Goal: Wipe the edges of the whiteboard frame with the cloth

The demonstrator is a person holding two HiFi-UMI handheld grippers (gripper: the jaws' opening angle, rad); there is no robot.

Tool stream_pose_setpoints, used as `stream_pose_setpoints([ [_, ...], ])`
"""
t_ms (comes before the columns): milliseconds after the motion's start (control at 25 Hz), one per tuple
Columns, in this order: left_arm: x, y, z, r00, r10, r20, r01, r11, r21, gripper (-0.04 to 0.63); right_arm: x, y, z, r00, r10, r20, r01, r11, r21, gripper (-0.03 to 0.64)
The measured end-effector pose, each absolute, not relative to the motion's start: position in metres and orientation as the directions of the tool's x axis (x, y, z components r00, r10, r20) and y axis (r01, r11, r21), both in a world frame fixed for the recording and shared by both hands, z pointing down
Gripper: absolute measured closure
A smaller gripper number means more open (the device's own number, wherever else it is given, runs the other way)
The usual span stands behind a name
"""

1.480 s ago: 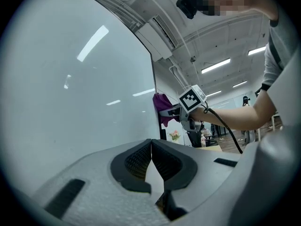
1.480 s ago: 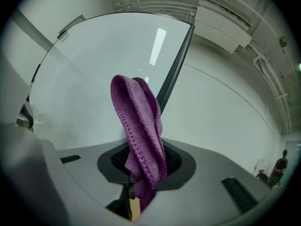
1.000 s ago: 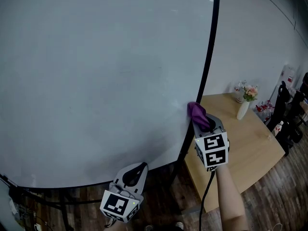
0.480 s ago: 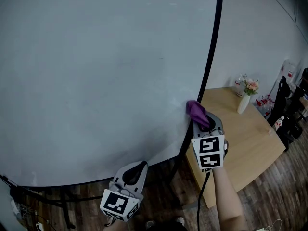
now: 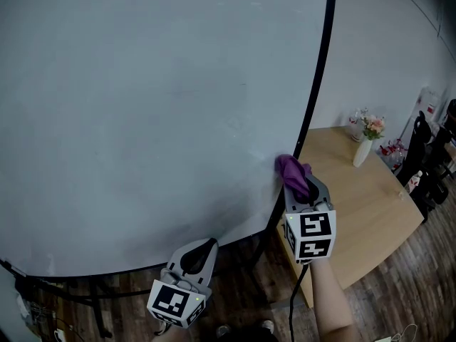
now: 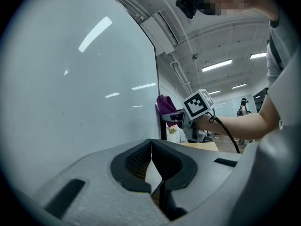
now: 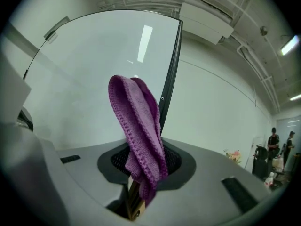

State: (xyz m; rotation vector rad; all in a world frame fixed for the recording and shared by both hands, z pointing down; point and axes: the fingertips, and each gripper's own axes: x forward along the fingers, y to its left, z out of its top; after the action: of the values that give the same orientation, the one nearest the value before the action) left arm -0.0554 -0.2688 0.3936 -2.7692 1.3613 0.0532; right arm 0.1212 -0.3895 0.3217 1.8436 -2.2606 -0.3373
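A large whiteboard (image 5: 142,120) fills most of the head view, edged on the right by a black frame (image 5: 317,77). My right gripper (image 5: 296,179) is shut on a purple knitted cloth (image 5: 291,168), and the cloth presses against the lower stretch of that right frame edge. In the right gripper view the cloth (image 7: 138,126) stands up from the shut jaws just in front of the frame (image 7: 170,74). My left gripper (image 5: 201,250) hangs low below the board's bottom edge, jaws shut with nothing between them (image 6: 151,149).
A wooden table (image 5: 363,212) stands right of the board, with a white vase of flowers (image 5: 365,148) at its far side. Dark chairs (image 5: 420,162) line the far right. The board's stand legs (image 5: 85,301) reach the wood floor below.
My right gripper with the cloth has slid down along the right frame edge and slightly left. The left gripper has stayed in place.
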Motion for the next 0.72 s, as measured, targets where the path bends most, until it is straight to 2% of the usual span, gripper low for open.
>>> stream_pose_setpoints([
  [280,-0.055,-0.27,0.396,0.612,-0.789,-0.052,-0.791,-0.612,-0.031,0.577,0.118,-0.39,0.331,-0.207,-0.978,0.006,-0.935,0.2,0.292,0.523],
  [720,-0.056,-0.275,0.404,0.613,-0.789,-0.035,-0.79,-0.612,-0.031,0.577,0.118,-0.394,0.379,-0.21,-0.974,0.081,-0.95,0.223,0.218,0.525],
])
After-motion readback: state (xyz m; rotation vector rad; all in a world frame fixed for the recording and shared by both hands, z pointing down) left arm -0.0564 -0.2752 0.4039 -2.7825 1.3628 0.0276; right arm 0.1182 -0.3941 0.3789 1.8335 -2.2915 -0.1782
